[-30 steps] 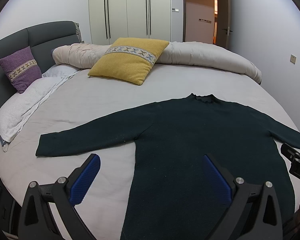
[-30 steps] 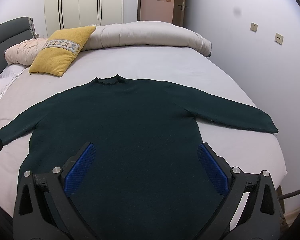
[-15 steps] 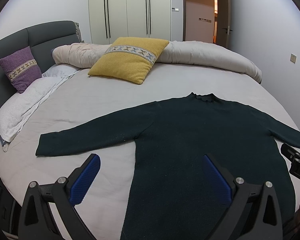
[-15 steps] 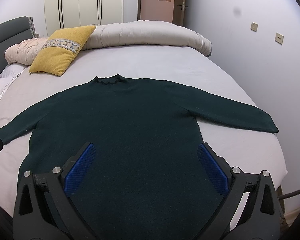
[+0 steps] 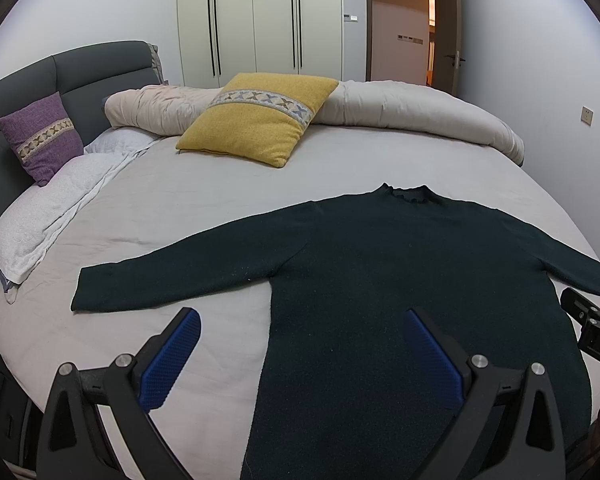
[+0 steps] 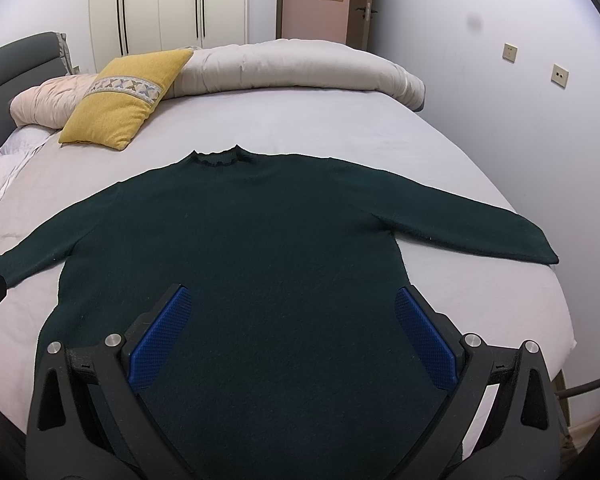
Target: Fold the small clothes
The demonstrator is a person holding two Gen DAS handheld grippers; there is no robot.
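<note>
A dark green long-sleeved sweater (image 5: 380,280) lies flat on the grey bed (image 5: 180,220), collar away from me and both sleeves spread out. It also shows in the right wrist view (image 6: 268,248). My left gripper (image 5: 300,344) is open and empty, held above the sweater's lower left side edge. My right gripper (image 6: 292,324) is open and empty, held above the sweater's lower body. Its body shows at the right edge of the left wrist view (image 5: 592,332).
A yellow pillow (image 5: 260,120) and a rolled beige duvet (image 5: 412,116) lie at the far side. A purple pillow (image 5: 40,136) leans on the grey headboard (image 5: 80,68) at the left, above white pillows (image 5: 52,208). The bed edge drops off right (image 6: 556,300).
</note>
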